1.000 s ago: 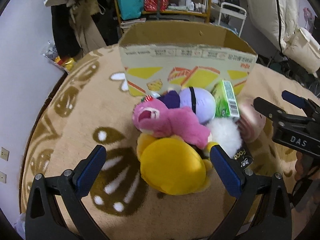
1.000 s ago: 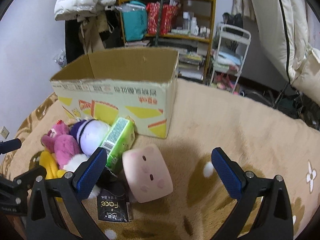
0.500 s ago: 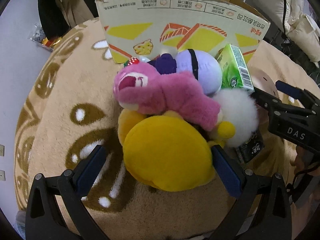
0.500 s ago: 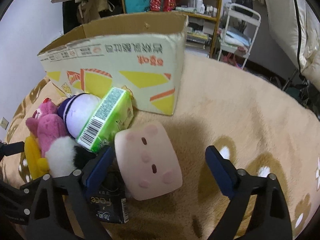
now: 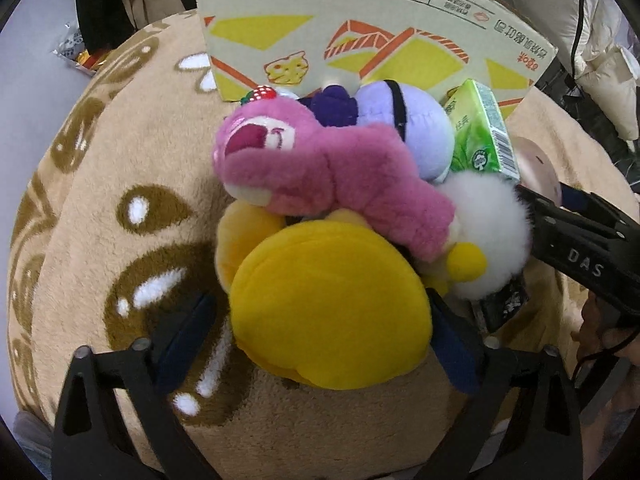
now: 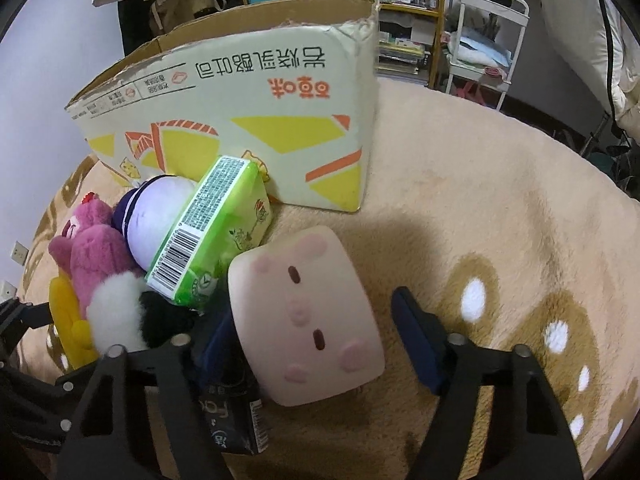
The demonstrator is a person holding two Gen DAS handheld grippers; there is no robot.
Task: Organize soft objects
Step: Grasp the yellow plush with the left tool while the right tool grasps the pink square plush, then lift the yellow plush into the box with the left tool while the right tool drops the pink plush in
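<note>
You're closing in on both sides: over the last second both wrist views have been dropping toward the pile, and each toy now fills far more of its view. That reads as the approach ending and the grasp step starting; nothing has gone into the box yet, judging by the pile outside it.

The cardboard box [image 6: 256,120] is standing open-topped on the beige rug [image 6: 500,200], and the soft things are lying heaped against its front wall, on the rug, not inside.

Your left gripper [image 5: 320,332] is now straddling the yellow plush [image 5: 328,312]: tongs spread wide, one blue pad on each flank, right pad looks about touching, left pad just beside it, no squeeze visible. The pink bear [image 5: 320,168] is lying across the yellow plush's top, so lifting may drag it along.

Your right gripper [image 6: 316,344] is bracketing the pink pig cushion [image 6: 308,320]: tongs wide, left pad tucked against the cushion's edge, right pad clearly apart. The cushion is lying tilted on the rug, face up, pale pink with darker blush spots and two small dark eyes, looking squashy.

Smaller stuff: purple round plush [image 6: 160,216] behind the bear, green tissue pack [image 6: 212,232] leaning on it, white pom-pom [image 5: 484,232], black packet [image 6: 232,420] under the right gripper's left finger.
</note>
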